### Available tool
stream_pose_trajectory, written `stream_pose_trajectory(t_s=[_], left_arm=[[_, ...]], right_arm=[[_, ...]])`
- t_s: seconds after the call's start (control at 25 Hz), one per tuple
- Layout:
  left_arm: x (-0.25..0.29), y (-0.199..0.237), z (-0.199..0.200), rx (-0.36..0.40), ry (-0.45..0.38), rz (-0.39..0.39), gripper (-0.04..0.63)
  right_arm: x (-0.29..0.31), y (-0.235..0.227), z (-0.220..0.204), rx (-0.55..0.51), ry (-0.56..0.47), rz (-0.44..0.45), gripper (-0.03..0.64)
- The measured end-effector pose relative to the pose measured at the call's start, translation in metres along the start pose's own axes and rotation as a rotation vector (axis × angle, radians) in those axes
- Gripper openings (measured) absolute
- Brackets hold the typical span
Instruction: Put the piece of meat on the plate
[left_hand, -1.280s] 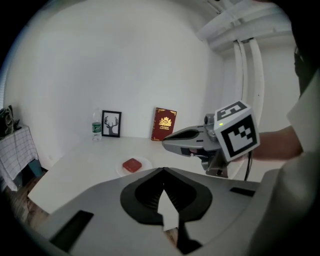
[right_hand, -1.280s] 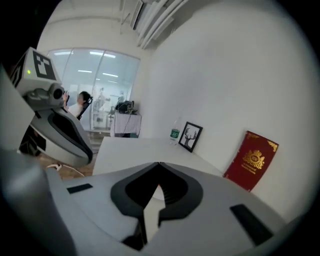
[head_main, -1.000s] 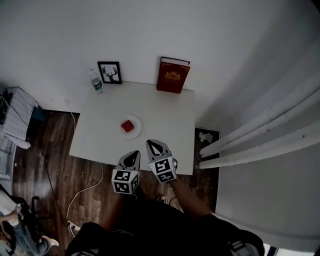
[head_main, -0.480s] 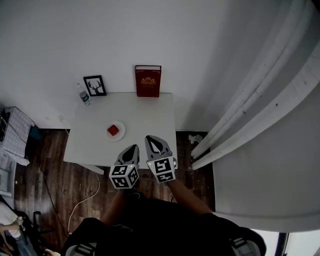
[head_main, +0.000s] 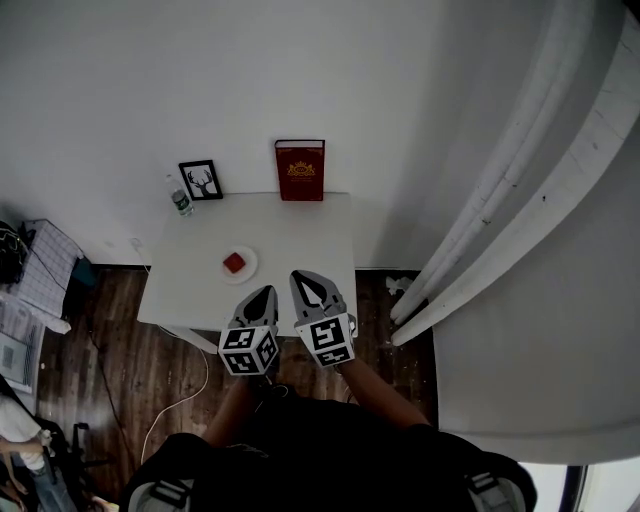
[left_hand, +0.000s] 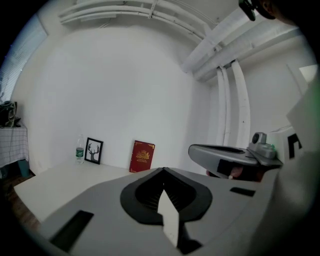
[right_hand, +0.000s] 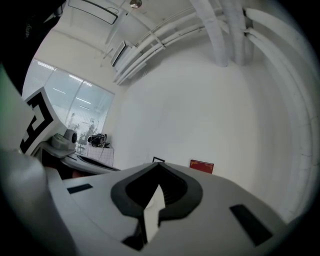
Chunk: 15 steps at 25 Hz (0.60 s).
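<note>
Farthest out to the left of both grippers, a checked cloth (head_main: 45, 275) lies near the wall above the wooden floor (head_main: 120, 370). A pale cable (head_main: 185, 385) loops over the boards, down and to the left of the left gripper (head_main: 266, 291).

Ahead of the grippers stands the white surface (head_main: 300, 250). At its far left corner a bottle (head_main: 181, 199) stands upright against the wall. A frame (head_main: 201, 180) with a deer picture is just beside it, on the side nearer the grippers' line.

The meat (head_main: 234, 263), a small red piece, already lies on the plate (head_main: 238, 279). The plate sits on the surface ahead of the left gripper and a little to its left, and neither gripper touches it.

The left gripper is held over the near edge of the surface and points forward. Its jaws are pressed together with nothing between them. The right gripper (head_main: 300, 275) is just beside it, close but not touching. Its jaws are also together and empty, and its tip reaches slightly further over the surface than the left one.

Well beyond the right gripper's tip, a red book (head_main: 300, 170) stands upright against the wall at the far edge.

To the right of the right gripper, well apart from the surface, long white pipes (head_main: 520, 200) run diagonally down the wall.
</note>
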<state>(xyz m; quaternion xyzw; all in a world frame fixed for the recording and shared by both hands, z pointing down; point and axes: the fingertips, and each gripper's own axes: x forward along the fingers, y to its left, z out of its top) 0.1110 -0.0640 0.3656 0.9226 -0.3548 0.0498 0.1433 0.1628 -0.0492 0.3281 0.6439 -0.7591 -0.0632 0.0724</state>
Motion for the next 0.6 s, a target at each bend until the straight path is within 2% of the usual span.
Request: stream_pose_trajectory(t_s=[0.2,0.4,0.6], left_arm=[[-0.007,0.002,-0.001,-0.006,0.01,0.005,0.002],[-0.011,0.007,0.001,0.027,-0.016,0.017,0.002],[-0.002,0.012,0.0,0.025,-0.027,0.01,0.003]], right_arm=[[0.005,0.003,0.008,-0.009,-0.002,0.011,0.021],[0.008,0.015,0.008,-0.011,-0.031,0.05,0.021],[0.021,0.009,0.006,-0.007,-0.048,0.035,0.021]])
